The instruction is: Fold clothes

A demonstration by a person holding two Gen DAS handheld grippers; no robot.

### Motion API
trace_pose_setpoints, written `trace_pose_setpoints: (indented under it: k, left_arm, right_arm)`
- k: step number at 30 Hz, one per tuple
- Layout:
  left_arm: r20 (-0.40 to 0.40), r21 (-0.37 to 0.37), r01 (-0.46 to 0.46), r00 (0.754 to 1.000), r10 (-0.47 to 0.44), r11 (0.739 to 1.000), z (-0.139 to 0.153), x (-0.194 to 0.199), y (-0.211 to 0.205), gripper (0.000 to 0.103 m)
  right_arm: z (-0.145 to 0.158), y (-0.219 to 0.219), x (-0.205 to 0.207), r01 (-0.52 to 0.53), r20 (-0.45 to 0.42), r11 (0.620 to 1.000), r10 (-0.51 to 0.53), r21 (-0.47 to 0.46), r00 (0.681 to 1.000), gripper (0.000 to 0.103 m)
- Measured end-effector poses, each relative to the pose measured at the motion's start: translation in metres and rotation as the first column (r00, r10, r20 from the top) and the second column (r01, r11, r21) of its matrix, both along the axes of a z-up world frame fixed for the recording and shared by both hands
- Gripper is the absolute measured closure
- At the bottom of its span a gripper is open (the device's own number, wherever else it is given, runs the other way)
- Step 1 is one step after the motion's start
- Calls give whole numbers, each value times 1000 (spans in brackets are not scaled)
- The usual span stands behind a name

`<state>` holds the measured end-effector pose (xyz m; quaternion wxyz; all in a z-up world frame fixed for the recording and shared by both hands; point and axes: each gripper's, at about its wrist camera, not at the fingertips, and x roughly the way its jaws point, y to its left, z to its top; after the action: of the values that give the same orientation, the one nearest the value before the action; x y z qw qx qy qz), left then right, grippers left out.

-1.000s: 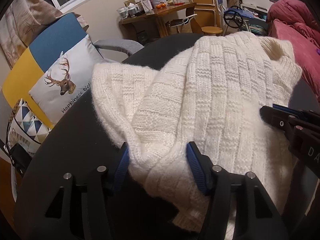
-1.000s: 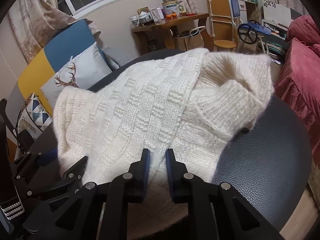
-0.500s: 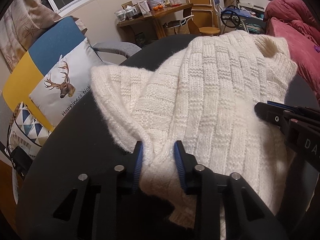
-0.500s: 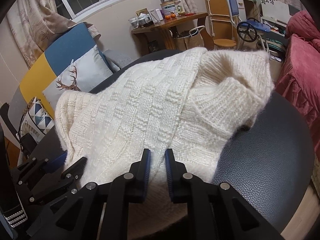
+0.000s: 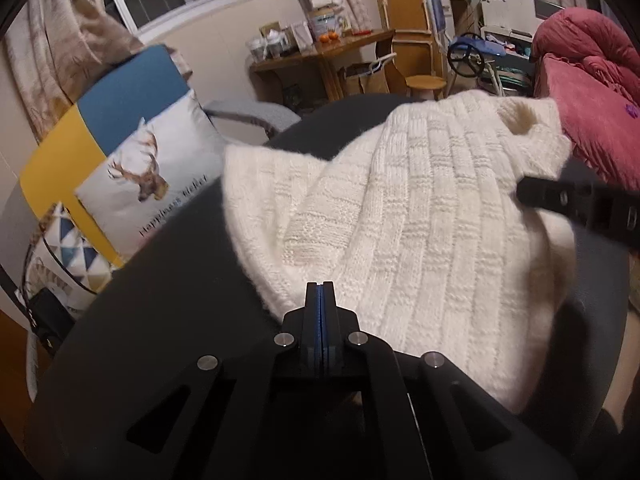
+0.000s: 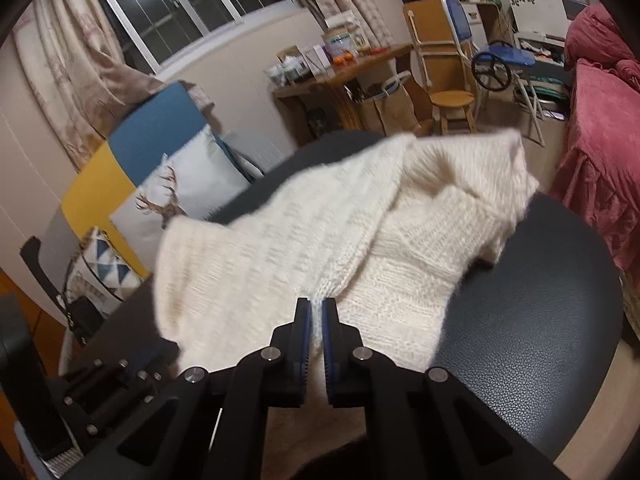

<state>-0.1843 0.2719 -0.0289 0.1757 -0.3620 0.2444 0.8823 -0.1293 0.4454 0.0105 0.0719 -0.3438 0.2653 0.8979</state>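
A cream knitted sweater [image 5: 420, 220] lies bunched on a round black table [image 5: 160, 300]. My left gripper [image 5: 320, 290] is shut at the sweater's near edge, its blue pads pressed together with the knit gathered at the tips. My right gripper [image 6: 316, 312] is shut on a ridge of the sweater [image 6: 360, 240], with cream knit showing between its pads. In the left wrist view, the right gripper [image 5: 580, 208] reaches in from the right over the sweater. The sweater's far part with the collar [image 6: 460, 184] looks raised and blurred. In the right wrist view the left gripper's body [image 6: 120, 376] shows at the lower left.
A deer-print cushion [image 5: 148, 184] leans on a blue and yellow chair [image 5: 132, 88] left of the table. A wooden desk [image 5: 320, 52], a stool [image 6: 452, 100] and a red bed cover [image 6: 600, 160] stand beyond. Bare black tabletop [image 6: 540, 300] shows at the right.
My left gripper went from wide open to shut at the sweater's near edge. The right gripper stayed shut on the knit. The sweater has risen and shifted, with motion blur.
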Motion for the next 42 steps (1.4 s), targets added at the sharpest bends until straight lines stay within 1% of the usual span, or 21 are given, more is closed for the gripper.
trace_pose_setpoints:
  k: [3, 4, 8, 14, 17, 18, 19, 21, 23, 24, 26, 28, 29, 30, 31, 32, 33, 34, 37, 39, 42]
  left_arm:
    - [-40, 0, 11, 999, -11, 1000, 10, 12, -3, 103]
    - [-45, 2, 10, 999, -10, 1000, 13, 15, -4, 103]
    - [-56, 29, -3, 998, 5, 1000, 25, 18, -12, 103]
    - [-70, 44, -17, 997, 20, 999, 35, 21, -20, 103]
    - [-61, 23, -24, 998, 26, 999, 30, 18, -17, 103]
    - [-58, 17, -27, 998, 28, 999, 28, 17, -15, 103]
    - [-55, 10, -29, 998, 30, 1000, 26, 16, -14, 103]
    - [-49, -4, -34, 998, 34, 999, 22, 14, -12, 102]
    - [-44, -17, -39, 998, 38, 999, 19, 12, -10, 101]
    - [-41, -24, -42, 998, 41, 999, 17, 11, -9, 98]
    - [-35, -38, -46, 998, 45, 998, 13, 10, -7, 91]
    - [-20, -55, -48, 999, 47, 997, 6, 5, -3, 78]
    - [-21, -65, -54, 998, 53, 996, 4, 1, -2, 74]
    - [-22, -74, -60, 998, 59, 995, 1, -2, 0, 64]
    - [-23, -84, -66, 998, 65, 994, -2, -5, 1, 49]
    - [-38, -95, -74, 997, 71, 993, -3, -8, 3, 42]
    - [-53, -106, -81, 996, 76, 991, -4, -11, 4, 32]
    - [-73, -116, -83, 995, 75, 990, -6, -14, 6, 27]
    - [-77, -160, -43, 997, 31, 986, -16, -26, 15, 26]
    - [-70, -158, -37, 997, 27, 987, -19, -30, 16, 24]
    - [-59, -154, -29, 998, 20, 988, -23, -37, 18, 19]
  right_arm:
    - [16, -5, 4, -10, -41, 1000, 10, -5, 999, 100]
    - [21, -7, 5, -18, -50, 1000, 18, -7, 999, 103]
    - [31, -15, 9, -26, -73, 1000, 26, 1, 997, 103]
    - [27, -19, 13, -19, -57, 1000, 19, -6, 998, 102]
    - [16, -8, 16, 7, -34, 998, -9, -56, 999, 93]
    - [12, -5, 17, 24, -22, 998, -25, -66, 999, 81]
    - [8, -2, 17, 43, -10, 996, -44, -75, 999, 76]
    - [-1, 4, 14, 60, 31, 995, -58, -76, 998, 74]
    - [-11, 8, 9, 64, 70, 995, -59, -72, 996, 66]
    - [-15, 10, 6, 63, 86, 995, -57, -74, 995, 63]
    - [-23, 13, -1, 64, 109, 995, -55, -76, 992, 54]
    - [-27, 15, -7, 65, 118, 996, -57, -58, 991, 48]
    - [-28, 15, -12, 61, 122, 997, -55, -46, 991, 46]
    - [-29, 16, -17, 56, 126, 998, -51, -35, 991, 45]
    - [-31, 16, -21, 50, 133, 999, -47, -20, 990, 41]
    - [-33, 14, -26, 43, 145, 999, -42, -1, 988, 39]
    - [-34, 13, -32, 36, 158, 999, -39, 17, 987, 36]
    - [-36, 12, -37, 29, 170, 999, -35, 36, 985, 34]
    - [-43, 11, -45, 20, 198, 998, -33, 65, 980, 28]
    - [-46, 11, -46, 22, 201, 997, -35, 70, 979, 25]
    - [-41, 15, -34, 55, 182, 995, -71, 88, 981, 25]
